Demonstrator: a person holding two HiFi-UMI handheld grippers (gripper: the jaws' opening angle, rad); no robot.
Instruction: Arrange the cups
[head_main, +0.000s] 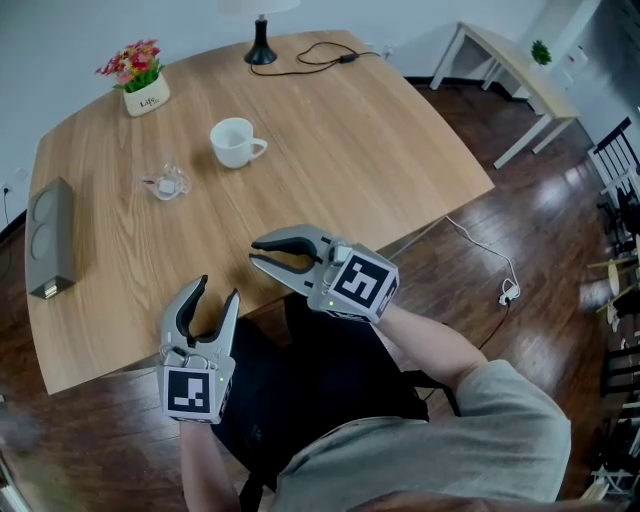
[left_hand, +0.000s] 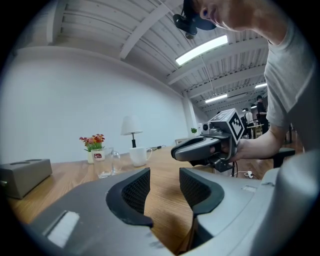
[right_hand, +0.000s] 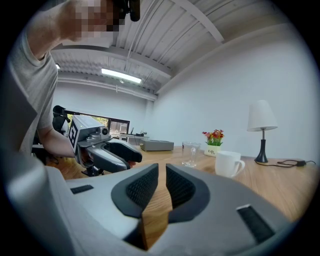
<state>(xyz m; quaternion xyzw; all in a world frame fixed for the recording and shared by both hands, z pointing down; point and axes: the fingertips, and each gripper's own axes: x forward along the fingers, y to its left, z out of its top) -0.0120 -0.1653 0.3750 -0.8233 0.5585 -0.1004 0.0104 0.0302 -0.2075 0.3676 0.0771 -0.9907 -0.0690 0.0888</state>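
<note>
white mug (head_main: 235, 141), clear glass (head_main: 170, 184): one each

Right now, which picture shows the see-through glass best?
The right gripper view: the glass stands alone, side-on, its outline clear. The left gripper view has it overlapping the flowerpot behind. The head view shows it small, from above.

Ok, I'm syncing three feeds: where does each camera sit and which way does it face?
Head view: on the person's head, steeply down at table, mug, glass; arms, torso, left tongs, right tongs show.
Left gripper view: on left tongs, across the table to mug and glass; own open jaws, right tongs show.
Right gripper view: on right tongs, towards mug and glass; own shut jaws, left tongs show.
Shared: mug and glass.
</note>
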